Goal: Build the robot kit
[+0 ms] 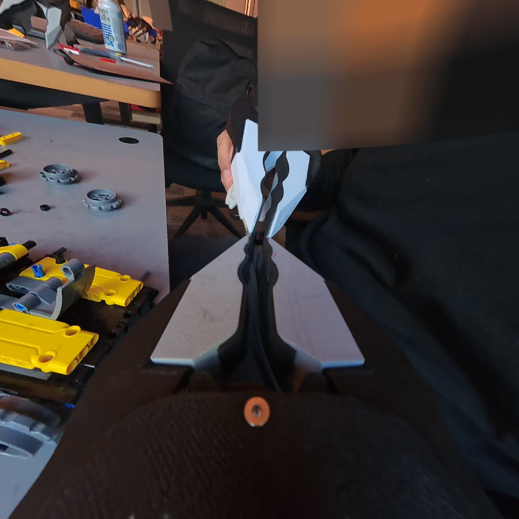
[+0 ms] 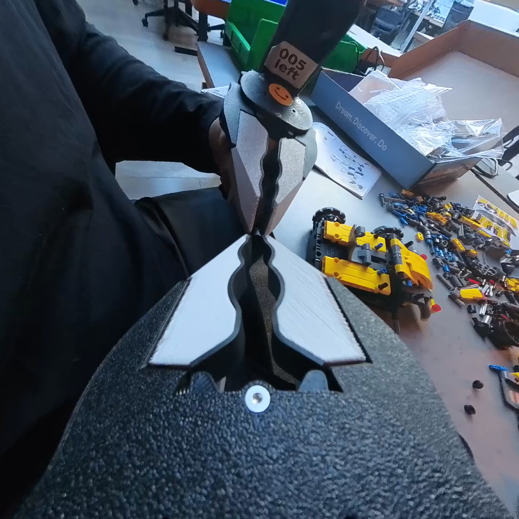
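My left gripper (image 1: pixel 257 242) and my right gripper (image 1: pixel 260 230) meet tip to tip in mid air, off the table's edge and in front of a person in dark clothing (image 1: pixel 421 280). Both are shut, and a small black piece (image 1: pixel 258 238) is pinched where the tips meet. In the right wrist view the right gripper (image 2: pixel 256 237) points up at the left gripper (image 2: pixel 257 228), with the black piece (image 2: pixel 256 232) showing as a small nub between them. A hand holds each gripper. A part-built yellow and grey brick vehicle (image 2: pixel 365 266) lies on the grey table (image 2: pixel 421 365), and shows in the left wrist view (image 1: pixel 42 337).
Several loose small bricks (image 2: pixel 463 238) are spread beyond the vehicle. Two grey wheel hubs (image 1: pixel 59 172) lie on the table. An instruction booklet (image 2: pixel 345 163) and a blue box (image 2: pixel 365 134) with plastic bags stand farther back. A black office chair (image 1: pixel 205 140) stands past the table's edge. Only a small space, under 4 cm, lies between the two pairs of fingers.
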A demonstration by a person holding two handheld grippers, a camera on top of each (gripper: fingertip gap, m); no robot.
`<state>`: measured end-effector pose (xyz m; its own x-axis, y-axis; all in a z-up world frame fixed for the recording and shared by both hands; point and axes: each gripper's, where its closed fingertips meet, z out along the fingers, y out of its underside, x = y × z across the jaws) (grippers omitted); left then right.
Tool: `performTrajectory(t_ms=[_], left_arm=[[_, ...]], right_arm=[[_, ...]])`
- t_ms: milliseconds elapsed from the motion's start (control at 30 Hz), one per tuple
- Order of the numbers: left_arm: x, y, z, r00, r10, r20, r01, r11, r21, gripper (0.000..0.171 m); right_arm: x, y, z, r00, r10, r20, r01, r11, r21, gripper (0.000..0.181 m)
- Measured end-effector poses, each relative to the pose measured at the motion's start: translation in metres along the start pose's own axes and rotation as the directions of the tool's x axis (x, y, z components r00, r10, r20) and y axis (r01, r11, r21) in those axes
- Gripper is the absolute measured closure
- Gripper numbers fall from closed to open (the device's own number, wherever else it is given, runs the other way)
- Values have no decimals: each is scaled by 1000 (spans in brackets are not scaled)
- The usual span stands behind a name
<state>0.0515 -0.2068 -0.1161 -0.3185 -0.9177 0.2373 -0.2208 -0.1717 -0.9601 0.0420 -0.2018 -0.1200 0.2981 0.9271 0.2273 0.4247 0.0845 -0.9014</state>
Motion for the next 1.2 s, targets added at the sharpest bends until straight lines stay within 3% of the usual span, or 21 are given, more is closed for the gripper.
performTrajectory(t_ms=[400, 600, 733, 833, 900, 1000, 1067, 1200], left_arm=[[3, -4, 1, 1000, 28, -8, -28, 999, 40, 169], [-3, -2, -1, 1000, -21, 2, 21, 1000, 18, 167], [-41, 3, -28, 975, 41, 220, -9, 990, -144, 127], [-80, -11, -63, 920, -13, 392, 79, 985, -153, 110], [-94, -14, -74, 914, -38, 404, 109, 982, -156, 108], [-112, 8, -81, 909, 28, 415, 105, 950, -295, 98], [-116, 25, -80, 923, 41, 382, 114, 921, -373, 92], [-115, 40, -72, 952, 19, 307, 115, 904, -411, 92]], right_arm=[[-1, -4, -3, 999, 33, 13, -33, 999, 36, 174], [2, -2, -2, 998, 61, -8, -61, 996, 61, 174], [8, 3, -2, 995, 79, -61, -75, 995, 69, 175], [23, 19, -3, 982, 142, -121, -135, 989, 61, 175], [32, 37, -1, 968, 208, -139, -203, 978, 51, 175], [40, 65, 6, 937, 320, -143, -316, 948, 51, 175], [45, 71, 6, 920, 360, -158, -356, 933, 50, 175], [64, 76, -5, 901, 356, -248, -354, 934, 54, 175]])
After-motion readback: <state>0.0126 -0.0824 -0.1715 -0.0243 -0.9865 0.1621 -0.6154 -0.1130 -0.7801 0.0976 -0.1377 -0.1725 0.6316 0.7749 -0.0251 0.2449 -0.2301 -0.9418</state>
